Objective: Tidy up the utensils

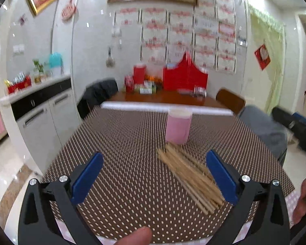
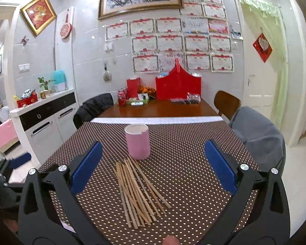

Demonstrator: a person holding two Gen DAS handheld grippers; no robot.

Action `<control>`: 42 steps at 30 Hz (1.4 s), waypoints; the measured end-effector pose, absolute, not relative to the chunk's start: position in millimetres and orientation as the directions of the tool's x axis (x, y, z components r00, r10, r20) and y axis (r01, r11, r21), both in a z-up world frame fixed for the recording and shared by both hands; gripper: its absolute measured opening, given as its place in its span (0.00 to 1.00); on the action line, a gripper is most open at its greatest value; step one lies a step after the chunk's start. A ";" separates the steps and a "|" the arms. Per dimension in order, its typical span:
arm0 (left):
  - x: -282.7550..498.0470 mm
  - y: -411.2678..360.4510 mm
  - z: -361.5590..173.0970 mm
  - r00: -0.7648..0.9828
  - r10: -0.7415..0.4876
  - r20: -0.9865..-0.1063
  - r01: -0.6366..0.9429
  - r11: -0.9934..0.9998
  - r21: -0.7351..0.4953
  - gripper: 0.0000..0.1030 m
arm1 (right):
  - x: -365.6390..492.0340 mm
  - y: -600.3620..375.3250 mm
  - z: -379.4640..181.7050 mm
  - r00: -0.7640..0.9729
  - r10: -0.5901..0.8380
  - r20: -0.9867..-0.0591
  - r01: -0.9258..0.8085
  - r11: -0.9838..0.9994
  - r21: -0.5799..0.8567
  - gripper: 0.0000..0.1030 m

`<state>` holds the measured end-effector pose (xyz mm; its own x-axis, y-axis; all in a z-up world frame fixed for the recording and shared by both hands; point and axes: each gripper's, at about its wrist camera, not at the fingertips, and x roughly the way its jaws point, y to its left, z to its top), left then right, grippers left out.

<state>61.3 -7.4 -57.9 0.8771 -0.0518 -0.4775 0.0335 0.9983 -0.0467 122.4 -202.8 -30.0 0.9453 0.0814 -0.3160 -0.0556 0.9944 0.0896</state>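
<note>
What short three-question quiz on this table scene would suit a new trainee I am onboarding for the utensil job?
1. True or false: the chopsticks already stand inside the pink cup.
2. Which fits the right gripper? A: shut on a chopstick. B: jaws wide open and empty. C: out of view.
3. Fill in: the chopsticks lie loose on the dotted ___, on the near side of the cup.

Key: 1 false, they lie flat on the table. 2 B; the left gripper is open too. 3 tablecloth.
</note>
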 end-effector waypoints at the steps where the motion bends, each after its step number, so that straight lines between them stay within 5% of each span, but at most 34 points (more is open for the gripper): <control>1: 67.6 -8.0 -66.1 0.863 -0.054 -0.502 0.034 0.998 -0.049 0.97 | 128.1 -206.8 -35.8 0.939 0.078 -0.334 -0.051 0.995 0.090 0.95; 21: 159.8 -51.4 -188.4 0.593 -0.049 -0.804 0.041 0.999 -0.031 0.97 | 175.1 -246.1 -106.4 0.858 0.079 -0.508 -0.008 0.990 0.139 0.95; 42: 208.9 -50.5 -200.7 0.549 0.037 -0.835 -0.028 0.999 0.025 0.97 | 184.0 -261.7 -125.1 0.822 0.083 -0.563 0.004 0.988 0.152 0.95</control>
<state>208.9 -50.5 -200.7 0.5489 0.0365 -0.8351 -0.0283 0.9993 0.0251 184.0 -261.7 -125.1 0.8220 0.0828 -0.5634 0.0045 0.9884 0.1518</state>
